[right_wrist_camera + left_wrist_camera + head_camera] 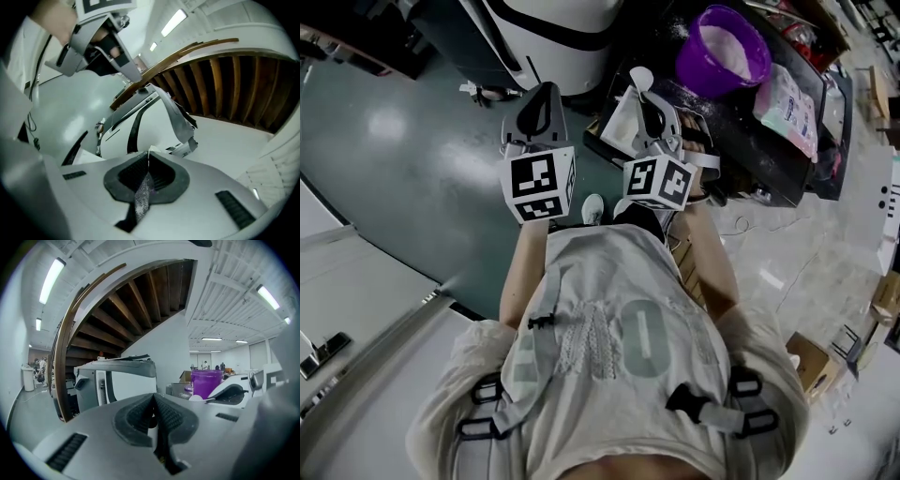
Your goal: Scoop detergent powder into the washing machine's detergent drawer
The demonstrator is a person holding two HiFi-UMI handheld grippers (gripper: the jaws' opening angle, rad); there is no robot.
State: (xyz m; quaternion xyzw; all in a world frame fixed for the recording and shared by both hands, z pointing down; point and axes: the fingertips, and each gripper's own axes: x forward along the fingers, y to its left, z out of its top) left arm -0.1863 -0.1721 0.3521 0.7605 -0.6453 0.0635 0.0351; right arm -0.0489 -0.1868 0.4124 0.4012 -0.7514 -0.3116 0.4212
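Now, right claw [148, 161]: clamping a thin white plastic scoop [640, 77].
Left claw [153, 404]: pressing shut, empty.
Risk: scoop twisting, tipping any load below the claw.

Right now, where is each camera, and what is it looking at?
Left gripper view: on the left gripper, shut, facing the washer and tub.
Right gripper view: on the right gripper, shut on the scoop, facing the washer; left gripper shows.
Head view: on the head, looking down; chest, arms, both grippers show.
Shared: both gripper views see the washer.
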